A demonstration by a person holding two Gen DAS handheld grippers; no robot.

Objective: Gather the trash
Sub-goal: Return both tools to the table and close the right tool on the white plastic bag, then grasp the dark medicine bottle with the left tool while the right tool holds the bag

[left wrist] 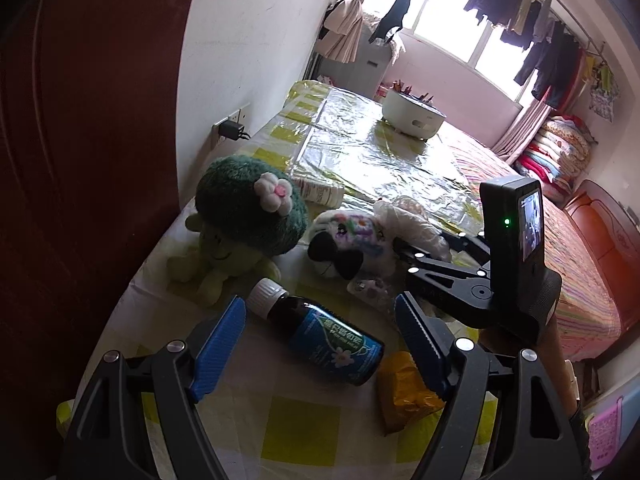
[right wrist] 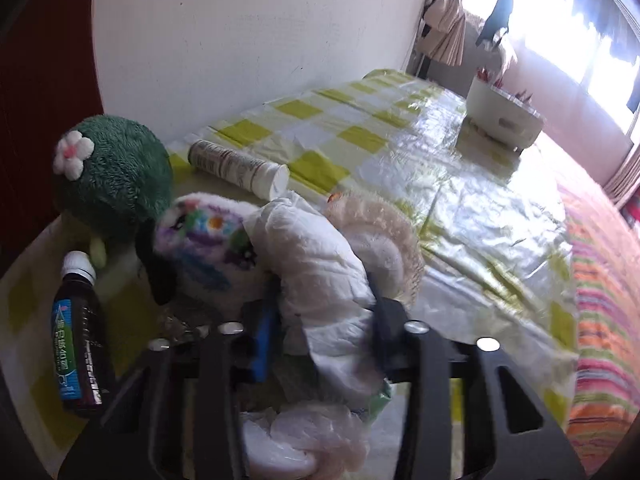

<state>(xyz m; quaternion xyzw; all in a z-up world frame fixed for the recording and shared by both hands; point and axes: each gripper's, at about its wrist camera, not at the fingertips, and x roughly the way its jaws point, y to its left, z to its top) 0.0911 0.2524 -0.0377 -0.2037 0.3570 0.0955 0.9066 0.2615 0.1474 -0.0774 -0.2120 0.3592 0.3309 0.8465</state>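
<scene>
Two grippers: your right gripper [right wrist: 320,312] pinches crumpled white plastic wrapping [right wrist: 320,264] between its fingers; your left gripper [left wrist: 324,344] gapes, its ribbed blue pads [left wrist: 218,344] flanking a dark glass bottle [left wrist: 320,336].

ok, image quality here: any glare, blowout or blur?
Left wrist: window overexposed, sheen on plastic table cover, bottle sharp. Right wrist: window blown out, right gripper and crumpled white wrapper motion-blurred.
</scene>
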